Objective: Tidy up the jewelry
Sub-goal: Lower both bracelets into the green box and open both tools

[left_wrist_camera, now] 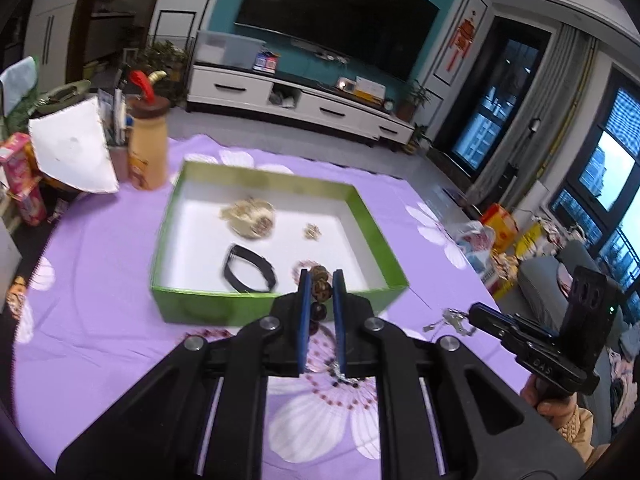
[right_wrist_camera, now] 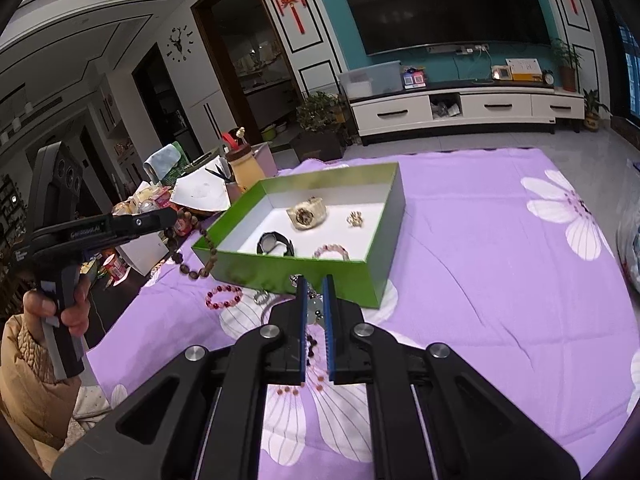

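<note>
The right claw (left_wrist_camera: 474, 314) carries the white letters "DAS" on its black body. The left claw (right_wrist_camera: 174, 216) bears pale lettering too blurred to read.

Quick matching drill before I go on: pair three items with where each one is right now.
Items:
1. brown beads
2. pale pendant
3. black watch

Places:
a. in the green box
b. in the left gripper
c. in the right gripper

Pairs: 1-b, 2-c, 3-a
</note>
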Demonstrator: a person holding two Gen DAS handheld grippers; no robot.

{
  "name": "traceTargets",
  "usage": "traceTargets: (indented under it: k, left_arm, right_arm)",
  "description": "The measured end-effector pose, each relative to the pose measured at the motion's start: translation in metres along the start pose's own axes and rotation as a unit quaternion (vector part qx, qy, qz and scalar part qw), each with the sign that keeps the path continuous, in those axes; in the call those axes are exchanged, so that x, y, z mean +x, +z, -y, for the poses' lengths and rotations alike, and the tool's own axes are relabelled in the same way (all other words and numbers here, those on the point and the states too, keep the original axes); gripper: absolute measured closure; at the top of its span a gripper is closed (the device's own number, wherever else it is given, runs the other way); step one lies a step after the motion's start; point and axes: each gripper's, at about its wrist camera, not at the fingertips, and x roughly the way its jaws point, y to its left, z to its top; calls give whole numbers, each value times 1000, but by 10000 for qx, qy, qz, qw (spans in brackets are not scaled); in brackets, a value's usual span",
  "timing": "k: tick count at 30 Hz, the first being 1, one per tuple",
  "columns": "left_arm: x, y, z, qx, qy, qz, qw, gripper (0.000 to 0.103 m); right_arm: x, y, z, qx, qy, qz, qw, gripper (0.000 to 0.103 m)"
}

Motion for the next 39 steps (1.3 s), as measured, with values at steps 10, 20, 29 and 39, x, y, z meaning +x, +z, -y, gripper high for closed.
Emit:
traceTargets:
  k: [10,20,29,39]
  left_arm:
    - [11,29,-19,-44,361,20,9993,93]
    - [43,49,-36,-107,629,-81,9979,93]
    - [80,54,-59,-266,858,-319,9954,93]
    - [111,54,-77,-339,1052,-539,9924,93]
  right_arm:
    - [19,25,-15,-213,8,45,9998,96]
    - [49,48,-21,-368,-38,24,9993,96]
    - [89,67,-8,-243,-97,-153,9995,96]
    - [132,73,10,-115,-341,-492,9981,96]
